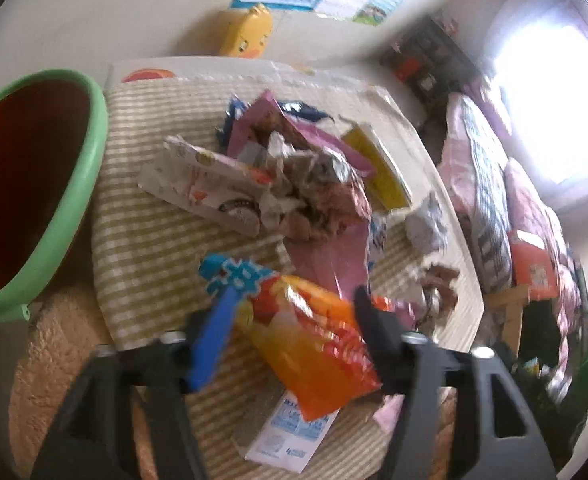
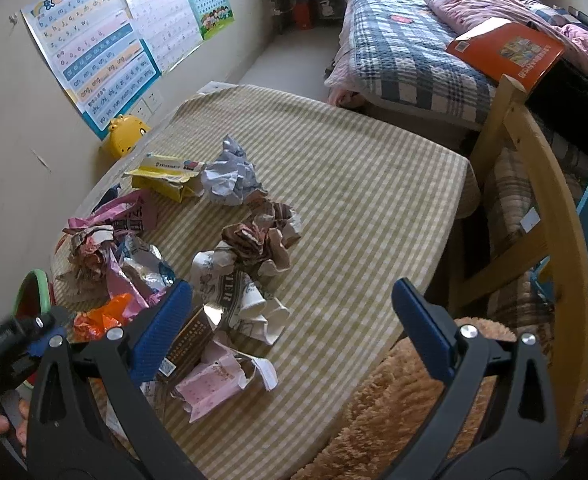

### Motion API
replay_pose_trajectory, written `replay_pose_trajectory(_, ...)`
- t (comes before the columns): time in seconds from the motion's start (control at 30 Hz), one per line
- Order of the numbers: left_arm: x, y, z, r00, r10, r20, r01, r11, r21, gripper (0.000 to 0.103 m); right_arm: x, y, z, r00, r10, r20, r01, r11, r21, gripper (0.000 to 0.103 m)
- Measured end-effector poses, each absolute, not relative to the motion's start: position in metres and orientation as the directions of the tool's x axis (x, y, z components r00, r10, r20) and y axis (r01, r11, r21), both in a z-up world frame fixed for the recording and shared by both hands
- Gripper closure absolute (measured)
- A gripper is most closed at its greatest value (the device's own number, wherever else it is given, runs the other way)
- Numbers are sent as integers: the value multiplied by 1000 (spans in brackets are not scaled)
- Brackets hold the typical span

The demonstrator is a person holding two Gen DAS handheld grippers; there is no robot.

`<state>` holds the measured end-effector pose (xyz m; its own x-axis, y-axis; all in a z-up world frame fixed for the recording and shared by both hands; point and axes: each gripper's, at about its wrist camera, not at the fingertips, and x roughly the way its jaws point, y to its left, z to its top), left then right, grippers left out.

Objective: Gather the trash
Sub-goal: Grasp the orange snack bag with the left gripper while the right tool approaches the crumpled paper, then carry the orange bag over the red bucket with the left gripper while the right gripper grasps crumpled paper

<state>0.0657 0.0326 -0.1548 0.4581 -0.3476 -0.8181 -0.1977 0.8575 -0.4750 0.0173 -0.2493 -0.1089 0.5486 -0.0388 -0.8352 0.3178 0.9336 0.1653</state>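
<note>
My left gripper (image 1: 289,312) is shut on an orange snack wrapper (image 1: 318,344), held just above the checked tablecloth (image 1: 141,216). A green-rimmed red bin (image 1: 25,208) stands to its left. Behind the wrapper lies a heap of crumpled paper and pink wrappers (image 1: 294,176). In the right wrist view, my right gripper (image 2: 294,316) is open and empty above the table's near edge. Crumpled paper cups (image 2: 245,284), a brown paper ball (image 2: 261,236) and a pink wrapper (image 2: 213,384) lie beneath and ahead of it. The orange wrapper (image 2: 101,316) shows at left.
A yellow carton (image 2: 165,176) and a grey paper ball (image 2: 229,172) lie further back. A yellow duck toy (image 2: 125,136) sits by the wall. A bed (image 2: 414,48) and a wooden chair (image 2: 534,208) stand to the right. A brown plush rug (image 2: 406,408) lies below.
</note>
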Motion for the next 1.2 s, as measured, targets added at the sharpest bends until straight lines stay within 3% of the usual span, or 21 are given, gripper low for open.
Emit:
replay_pose_trajectory(0.23, 82, 20, -184, 360, -364, -859, -314, 820, -479, 19, 17, -250, -112, 543, -29, -839, 318, 932, 174, 4)
replay_pose_trajectory(0.37, 87, 12, -205, 295, -358, -886, -350, 822, -449, 20, 17, -252, -114, 541, -23, -841, 321, 930, 181, 4)
replay_pose_trajectory(0.43, 87, 11, -209, 293, -342, -893, -347, 832, -432, 29, 17, -252, -116, 537, -17, -843, 319, 929, 185, 4)
replay_pose_trajectory(0.5, 87, 11, -210, 287, -331, -899, -333, 845, -417, 53, 17, -252, -117, 534, -9, -845, 315, 930, 190, 4)
replay_pose_trajectory(0.53, 87, 13, -210, 288, -338, -896, -329, 844, -424, 57, 18, -252, -119, 532, -4, -847, 314, 930, 192, 4)
replay_pose_trajectory(0.9, 62, 37, -174, 378, -347, -858, -241, 858, -454, 62, 51, -268, -143, 513, 87, -854, 351, 887, 301, 4)
replay_pose_trajectory(1.1, 50, 19, -122, 523, -253, -814, -43, 946, -322, 62, 86, -278, -165, 486, 193, -852, 368, 839, 400, 5)
replay_pose_trajectory(1.2, 42, 8, -101, 582, -228, -781, 50, 968, -245, 61, 96, -276, -172, 474, 231, -850, 355, 833, 424, 17)
